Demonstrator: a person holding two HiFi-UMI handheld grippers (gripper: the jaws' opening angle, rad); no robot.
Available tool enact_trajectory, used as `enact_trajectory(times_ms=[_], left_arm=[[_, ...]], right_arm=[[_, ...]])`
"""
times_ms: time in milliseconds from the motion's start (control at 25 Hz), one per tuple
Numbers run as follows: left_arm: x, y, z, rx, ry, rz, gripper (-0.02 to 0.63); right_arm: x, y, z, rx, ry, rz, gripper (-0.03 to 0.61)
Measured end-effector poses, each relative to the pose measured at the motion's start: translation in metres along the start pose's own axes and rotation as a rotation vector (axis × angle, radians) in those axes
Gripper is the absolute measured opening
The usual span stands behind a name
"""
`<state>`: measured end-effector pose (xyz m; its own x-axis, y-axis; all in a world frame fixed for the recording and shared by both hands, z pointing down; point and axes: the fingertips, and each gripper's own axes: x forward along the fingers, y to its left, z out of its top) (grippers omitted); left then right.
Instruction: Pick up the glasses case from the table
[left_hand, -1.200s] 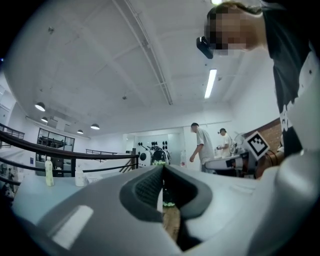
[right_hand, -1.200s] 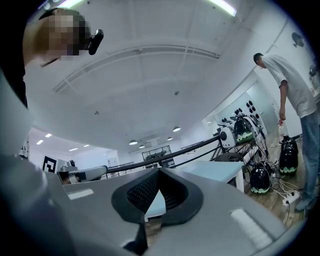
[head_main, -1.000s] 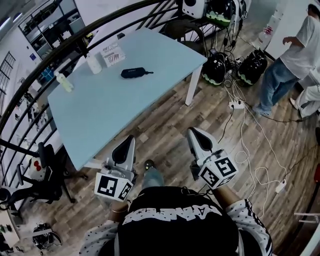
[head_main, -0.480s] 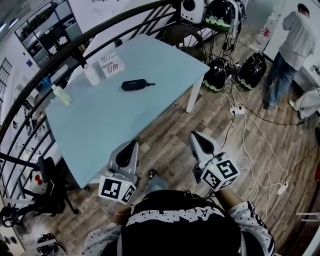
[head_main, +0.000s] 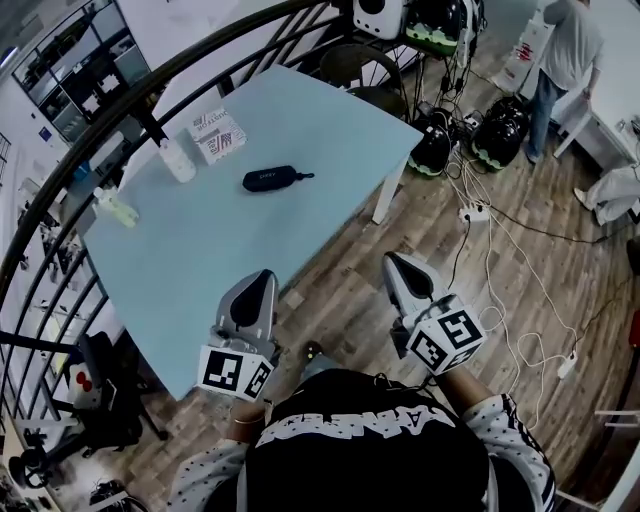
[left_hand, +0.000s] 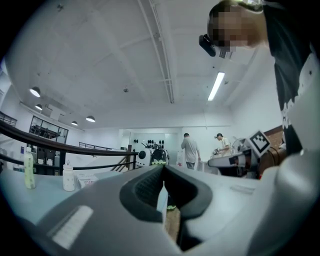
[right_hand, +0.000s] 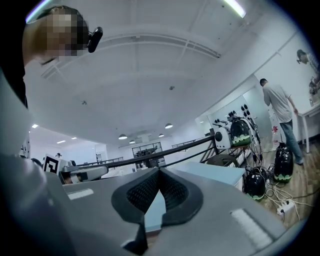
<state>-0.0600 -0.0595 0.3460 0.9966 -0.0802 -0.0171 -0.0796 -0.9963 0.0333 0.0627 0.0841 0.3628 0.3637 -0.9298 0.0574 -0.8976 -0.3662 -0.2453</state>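
Wood floor (head_main: 340, 250) fills the near and right of the head view. Loose cables (head_main: 500, 290) lie on it to the right, off the route to the task's thing. The light-blue surface (head_main: 200, 250) takes the left and far middle, w/ a dark railing (head_main: 120, 120) curving round its far side. A person (head_main: 565, 45) stands far right at another bench, not involved.

The left tool (head_main: 262, 276) is at the surface's near-right edge; the right tool (head_main: 392, 260) is over bare floor, right of the surface. Both point level toward the far side and are held low in front of the body. That reads as a carry on approach, not a reach. Each tool's own view shows the jaw tips pressed together w/ nothing btwn them, so both are closed & empty. Prob. closed b/c no grasp is due yet; one must open before the grab.

The glasses case (head_main: 272, 179) is dark and oblong, lying flat mid-surface toward the far side, w/ a short strap off its right end. It is well apart from both tools. Bare surface lies all round it, so access from the near side looks easy.

A white bottle (head_main: 178, 160) and a printed card (head_main: 218, 135) sit far-left of the case, near but not touching it. A yellowish bottle (head_main: 113, 205) stands by the left edge. All are parked away from the approach line.
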Motion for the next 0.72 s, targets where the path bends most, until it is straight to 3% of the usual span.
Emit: enact_trajectory(times_ms=[720], left_arm=[[0.027, 0.129, -0.004, -0.016, -0.007, 0.028, 0.000]], right_arm=[[0.113, 0.020, 0.003, -0.037, 0.018, -0.039, 0.006]])
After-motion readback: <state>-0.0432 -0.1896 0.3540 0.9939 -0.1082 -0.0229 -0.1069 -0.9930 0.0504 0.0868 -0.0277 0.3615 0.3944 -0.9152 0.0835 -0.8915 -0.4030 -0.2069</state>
